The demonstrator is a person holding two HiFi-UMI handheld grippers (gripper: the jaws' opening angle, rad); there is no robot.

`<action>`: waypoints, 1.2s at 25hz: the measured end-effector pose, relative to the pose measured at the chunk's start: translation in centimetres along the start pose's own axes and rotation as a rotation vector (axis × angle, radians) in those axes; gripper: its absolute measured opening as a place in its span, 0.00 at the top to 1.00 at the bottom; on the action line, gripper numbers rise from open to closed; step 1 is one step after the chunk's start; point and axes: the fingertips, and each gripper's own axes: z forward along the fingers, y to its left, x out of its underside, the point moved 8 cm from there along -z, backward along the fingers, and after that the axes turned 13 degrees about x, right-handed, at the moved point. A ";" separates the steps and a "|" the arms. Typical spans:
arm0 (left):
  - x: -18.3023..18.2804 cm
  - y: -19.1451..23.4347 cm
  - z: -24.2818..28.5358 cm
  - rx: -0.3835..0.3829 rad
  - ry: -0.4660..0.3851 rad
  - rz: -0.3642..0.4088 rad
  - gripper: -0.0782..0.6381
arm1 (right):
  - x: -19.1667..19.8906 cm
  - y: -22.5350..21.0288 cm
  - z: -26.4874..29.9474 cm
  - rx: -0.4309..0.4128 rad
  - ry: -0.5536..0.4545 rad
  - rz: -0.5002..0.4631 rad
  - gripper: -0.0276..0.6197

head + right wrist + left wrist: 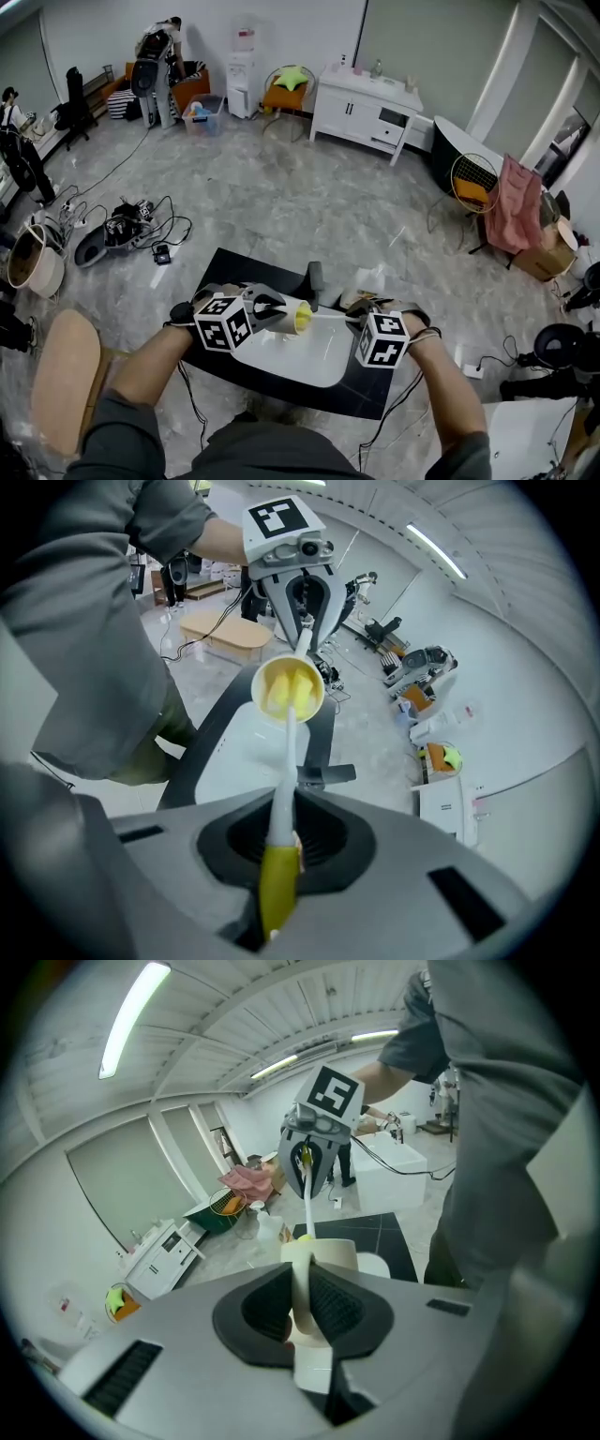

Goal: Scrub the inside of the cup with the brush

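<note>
Nearest the person, the right hand-held gripper (281, 832) is clenching the brush (286, 752) by its yellow grip, & the slim white stem is reaching fwd into the cup (288, 691). The left hand-held gripper (302, 1307) is pinching a white part of the cup (handle or wall, can't tell which) & holding it on its side above the counter (220, 272), mouth facing the brush. The brush head is sitting inside the cup, so scrubbing is prob. under way; how much is left isn't showing. Cup: smooth, glossy, round, white outside, yellow inside. Counter: flat black top w/ a white rounded tray (300, 366) lying on it. Farther off, grey marbled floor (281, 197) & a white cabinet (361, 108) are showing.
</note>
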 end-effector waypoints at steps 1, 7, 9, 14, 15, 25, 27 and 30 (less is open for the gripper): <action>0.0 0.1 0.0 -0.003 -0.001 -0.002 0.84 | 0.0 0.0 0.2 -0.006 0.008 -0.009 0.92; 0.8 1.0 0.1 -0.015 -0.002 -0.045 0.84 | -0.1 1.7 0.2 -0.044 0.015 -0.056 0.92; 0.9 0.8 0.7 0.000 0.009 -0.046 0.84 | -0.3 2.2 -0.4 -0.049 0.004 -0.066 0.92; 0.6 -0.1 1.9 0.059 0.021 -0.030 0.84 | -1.0 0.4 -1.6 -0.046 0.017 -0.100 0.92; 0.5 -0.2 1.9 0.062 0.017 -0.027 0.84 | -1.0 0.0 -1.5 -0.052 0.027 -0.107 0.92; 0.4 0.4 1.2 0.014 -0.034 -0.059 0.84 | -0.4 0.5 0.1 -0.100 0.072 -0.105 0.92; 0.8 0.6 1.3 0.008 -0.030 -0.073 0.84 | -0.5 1.4 -0.1 -0.115 0.061 -0.109 0.92; 1.3 0.6 1.6 0.018 -0.026 -0.086 0.84 | -1.2 2.2 -0.6 -0.123 0.045 -0.125 0.92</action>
